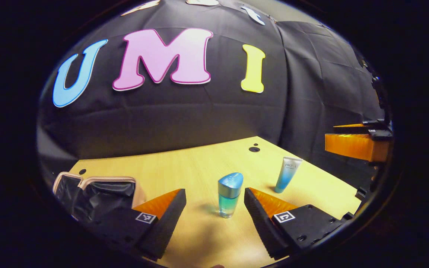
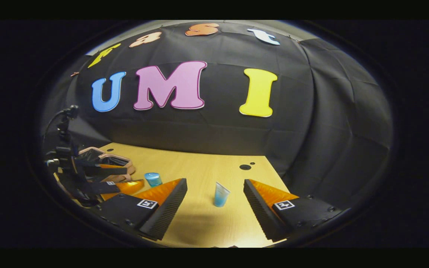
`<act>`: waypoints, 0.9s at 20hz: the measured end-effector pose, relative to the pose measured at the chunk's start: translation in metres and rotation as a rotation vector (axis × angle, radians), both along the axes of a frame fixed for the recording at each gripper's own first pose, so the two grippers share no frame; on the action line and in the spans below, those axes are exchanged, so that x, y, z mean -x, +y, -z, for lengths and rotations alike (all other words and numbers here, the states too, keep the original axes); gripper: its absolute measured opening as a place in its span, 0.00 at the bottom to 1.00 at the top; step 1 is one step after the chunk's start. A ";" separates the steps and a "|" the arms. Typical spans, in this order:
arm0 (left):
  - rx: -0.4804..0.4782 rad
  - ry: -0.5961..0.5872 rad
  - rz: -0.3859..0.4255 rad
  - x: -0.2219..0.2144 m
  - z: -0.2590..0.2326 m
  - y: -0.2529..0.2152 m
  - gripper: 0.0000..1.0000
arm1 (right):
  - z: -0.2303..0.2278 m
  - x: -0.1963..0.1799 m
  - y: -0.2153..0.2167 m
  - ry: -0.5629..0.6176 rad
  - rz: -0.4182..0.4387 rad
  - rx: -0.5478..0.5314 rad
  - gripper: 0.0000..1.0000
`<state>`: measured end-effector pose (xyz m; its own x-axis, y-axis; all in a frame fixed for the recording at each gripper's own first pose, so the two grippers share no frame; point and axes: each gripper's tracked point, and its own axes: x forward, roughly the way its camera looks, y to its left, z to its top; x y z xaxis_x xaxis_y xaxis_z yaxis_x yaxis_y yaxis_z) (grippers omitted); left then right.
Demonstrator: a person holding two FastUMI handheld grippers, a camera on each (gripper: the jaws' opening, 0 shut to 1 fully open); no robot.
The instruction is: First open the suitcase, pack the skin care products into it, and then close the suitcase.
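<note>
A small pink-rimmed suitcase with black lining (image 1: pixel 95 193) lies open at the left of the pale wooden desk (image 1: pixel 199 160). A squat blue-green glass bottle with a rounded blue cap (image 1: pixel 230 194) stands upright mid-desk. Near it, to its right, a white-to-blue squeeze tube (image 1: pixel 288 174) stands on its cap, leaning slightly.
</note>
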<state>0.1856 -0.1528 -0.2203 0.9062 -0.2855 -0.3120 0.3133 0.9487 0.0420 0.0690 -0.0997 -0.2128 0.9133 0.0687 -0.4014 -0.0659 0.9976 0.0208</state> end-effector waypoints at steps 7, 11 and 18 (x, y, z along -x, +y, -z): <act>0.007 0.053 -0.055 -0.049 0.056 -0.037 0.99 | 0.039 -0.017 -0.013 0.020 0.000 -0.017 0.97; -0.005 0.072 -0.094 -0.064 0.076 -0.042 0.93 | 0.061 -0.030 -0.010 0.030 -0.007 -0.016 0.97; 0.031 0.078 -0.151 -0.072 0.087 -0.027 0.57 | 0.105 -0.038 -0.006 0.090 0.040 -0.022 0.97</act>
<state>0.2576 -0.1794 -0.3070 0.9128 -0.1584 -0.3764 0.1682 0.9857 -0.0070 0.1065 -0.1057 -0.3178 0.8760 0.0429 -0.4805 -0.0232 0.9986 0.0467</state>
